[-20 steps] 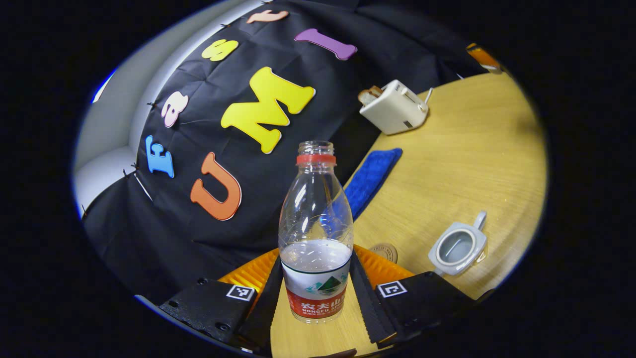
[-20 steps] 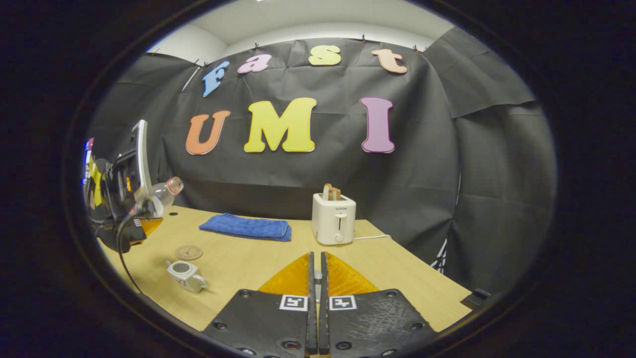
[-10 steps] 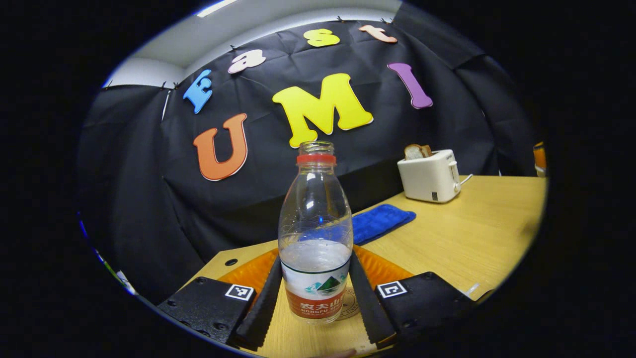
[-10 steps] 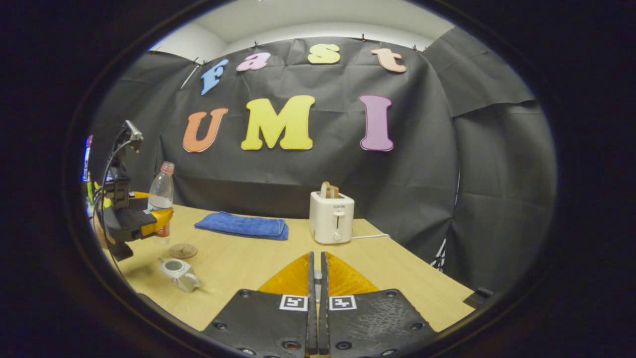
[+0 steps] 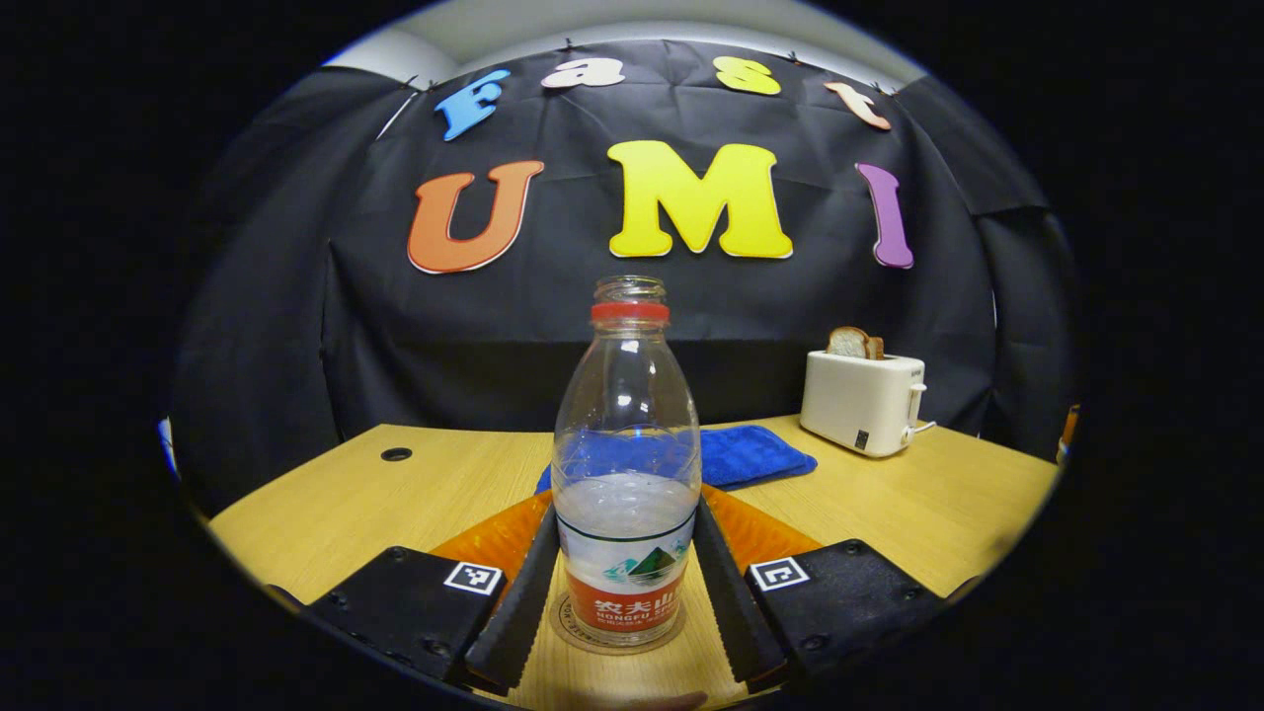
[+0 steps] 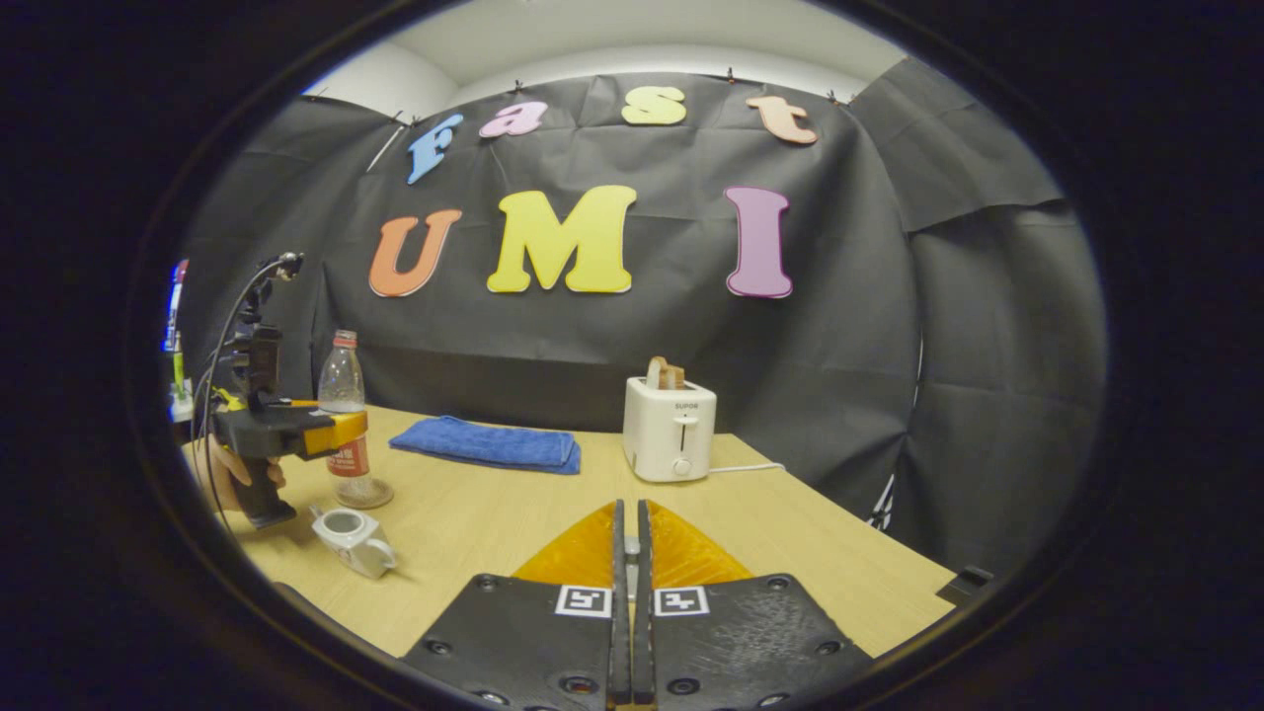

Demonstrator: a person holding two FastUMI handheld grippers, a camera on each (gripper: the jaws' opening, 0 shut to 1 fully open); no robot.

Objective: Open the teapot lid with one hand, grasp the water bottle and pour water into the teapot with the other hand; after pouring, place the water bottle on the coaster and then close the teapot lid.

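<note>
Nearest in the left gripper view: left gripper [image 5: 624, 592] pinching the water bottle [image 5: 627, 464] at its label, a finger [image 5: 515, 592] against each side; bottle upright, uncapped, part full, base apparently set on the coaster [image 5: 573, 632], of which just a rim peeks out beneath. In the right gripper view: right gripper [image 6: 629, 592] pressed together with a thin object caught between the fingers, too small to tell whether the lid; held above the table [image 6: 513, 553], well apart from the teapot.

Farther off in the right gripper view: teapot [image 6: 353, 539] open, mouth uncovered, standing near the bottle [image 6: 346, 415] and coaster [image 6: 367, 494], with the left gripper [image 6: 331, 434] and the hand [image 6: 232, 474] holding it just behind. Beyond: blue towel [image 5: 736, 454] flat on the table; toaster [image 5: 861, 400] with bread at the back.

Judged from this: lid off, pouring seemingly over, bottle arriving on the coaster; left to do: release the bottle, then close the teapot lid.
</note>
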